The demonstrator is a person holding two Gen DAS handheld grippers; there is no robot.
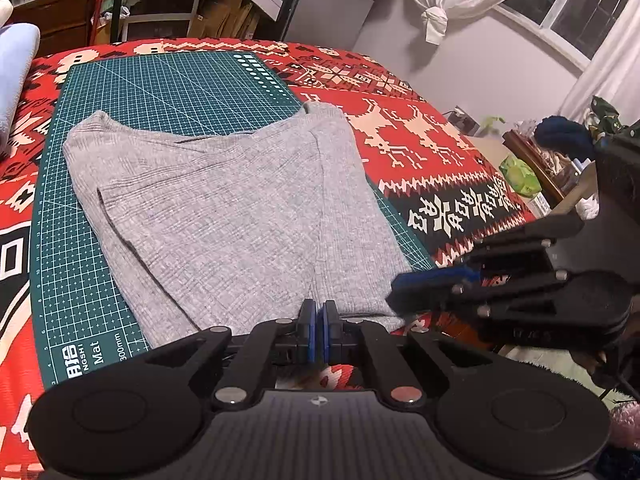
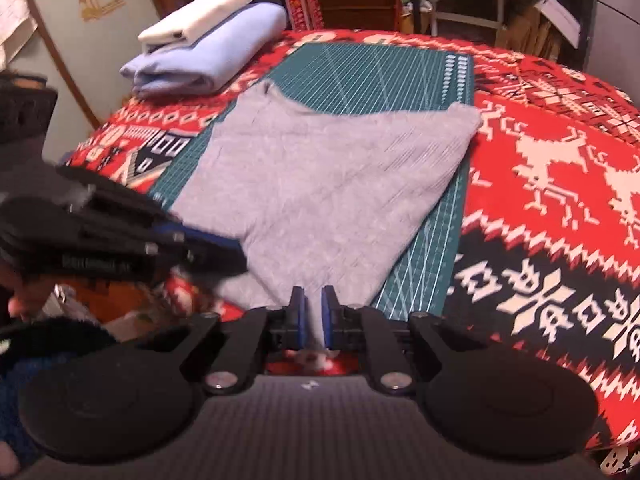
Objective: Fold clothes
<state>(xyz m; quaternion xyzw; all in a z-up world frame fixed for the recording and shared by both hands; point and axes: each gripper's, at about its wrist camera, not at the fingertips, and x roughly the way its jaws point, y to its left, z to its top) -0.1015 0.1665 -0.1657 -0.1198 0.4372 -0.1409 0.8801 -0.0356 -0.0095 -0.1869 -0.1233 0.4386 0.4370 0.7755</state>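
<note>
**A:** Sweater (image 1: 224, 208), grey and ribbed, lies straight ahead of both my pairs of jaws, spread flat on the green cutting mat (image 1: 120, 92). Where are you on it?

**B:** My left gripper (image 1: 319, 312) sits at the sweater's near hem. Its blue pads (image 1: 307, 330) are pressed together with almost no gap, and the hem runs right up to their tips. I read that as clamped on the edge of the knit.

**A:** And the other one?

**B:** My right gripper (image 2: 313, 312) is at the near hem too, just beside the left one. Its blue pads (image 2: 329, 322) stand a little apart, with a fold of grey cloth filling the space between them. So that pair is closed on the sweater as well, on a thicker bunch.

**A:** Can each see the other?

**B:** Yes. From the left wrist, the right gripper (image 1: 404, 292) comes in from the right side, its tips at the hem's corner. From the right wrist, the left gripper (image 2: 224, 254) comes in from the left, blurred, its tips over the cloth's near edge.

**A:** What lies past the sweater?

**B:** Beyond it the mat carries on, bare, over a red patterned blanket (image 2: 560, 160). Far ahead and to the left of my right jaws sits a stack of folded clothes (image 2: 208, 48), white on pale blue, resting on the blanket and well apart from the sweater.
</note>
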